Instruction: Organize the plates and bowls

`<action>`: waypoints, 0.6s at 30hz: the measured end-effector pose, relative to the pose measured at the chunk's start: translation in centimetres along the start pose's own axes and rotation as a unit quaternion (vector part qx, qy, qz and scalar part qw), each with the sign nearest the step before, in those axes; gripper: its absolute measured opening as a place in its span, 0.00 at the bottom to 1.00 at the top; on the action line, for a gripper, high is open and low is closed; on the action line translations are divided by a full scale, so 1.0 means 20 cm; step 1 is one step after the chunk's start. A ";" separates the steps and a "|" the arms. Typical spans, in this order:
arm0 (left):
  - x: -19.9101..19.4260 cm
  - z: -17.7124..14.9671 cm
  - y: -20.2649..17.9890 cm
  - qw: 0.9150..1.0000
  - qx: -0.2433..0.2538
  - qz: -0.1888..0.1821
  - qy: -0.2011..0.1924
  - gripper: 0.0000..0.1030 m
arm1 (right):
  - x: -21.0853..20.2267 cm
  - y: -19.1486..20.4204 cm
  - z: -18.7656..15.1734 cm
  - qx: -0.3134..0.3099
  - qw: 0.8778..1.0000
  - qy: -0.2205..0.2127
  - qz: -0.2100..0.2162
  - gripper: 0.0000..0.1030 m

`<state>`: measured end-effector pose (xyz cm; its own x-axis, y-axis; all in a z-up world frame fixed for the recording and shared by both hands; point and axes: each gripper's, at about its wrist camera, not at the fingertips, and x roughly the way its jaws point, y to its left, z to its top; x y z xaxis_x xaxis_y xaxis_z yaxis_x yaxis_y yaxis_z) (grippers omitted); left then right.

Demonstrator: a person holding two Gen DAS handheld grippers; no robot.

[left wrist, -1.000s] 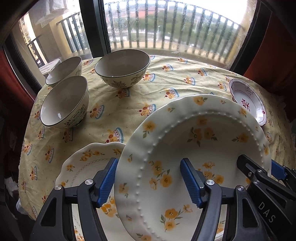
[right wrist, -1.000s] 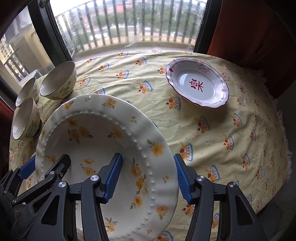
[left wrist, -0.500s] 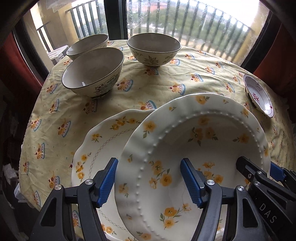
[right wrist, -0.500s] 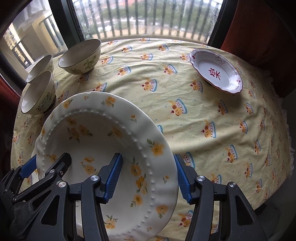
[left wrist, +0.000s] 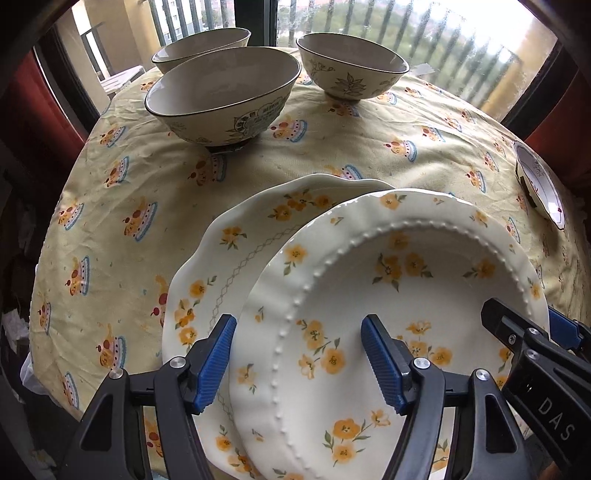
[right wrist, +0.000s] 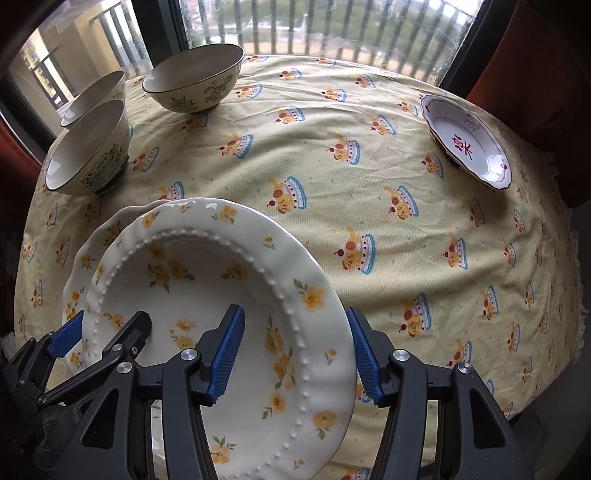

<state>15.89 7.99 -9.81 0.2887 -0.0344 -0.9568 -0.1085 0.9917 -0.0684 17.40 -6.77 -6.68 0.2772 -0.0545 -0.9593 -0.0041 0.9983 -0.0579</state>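
A cream plate with yellow flowers and a beaded ring [left wrist: 399, 295] [right wrist: 207, 295] is held by both grippers, just above a second flowered plate [left wrist: 236, 258] [right wrist: 83, 258] lying on the table. My left gripper [left wrist: 299, 354] grips its left rim, one blue finger above and one below. My right gripper [right wrist: 295, 347] grips its right rim the same way. Three bowls stand at the far left: [left wrist: 225, 96], [left wrist: 203, 44], [left wrist: 351, 66]. A small white plate with a red character [right wrist: 469, 140] lies at the far right.
The round table carries a yellow cloth with cake prints [right wrist: 332, 166]. A window with balcony railing [right wrist: 295, 26] is behind it. Red curtains [right wrist: 546, 74] hang at the sides. The table edge drops away at the left and right.
Both grippers and the held plate have moved left and down. The plate now hangs over the second flowered plate, and the bowls look nearer.
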 end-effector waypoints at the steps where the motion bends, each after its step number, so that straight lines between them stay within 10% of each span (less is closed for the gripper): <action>1: 0.01 0.00 0.00 1.000 0.000 0.001 0.002 0.69 | 0.01 0.01 0.01 -0.003 1.000 0.002 0.000 0.59; 18: 0.02 0.01 -0.16 0.993 0.094 0.063 -0.043 0.76 | 0.05 0.05 0.00 -0.006 1.000 0.004 -0.021 0.59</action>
<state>16.56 4.77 -9.84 0.3646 0.0933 -0.9265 0.0285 0.9934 0.1113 17.64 -5.85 -7.70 0.2702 -0.0957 -0.9580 -0.0051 0.9949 -0.1008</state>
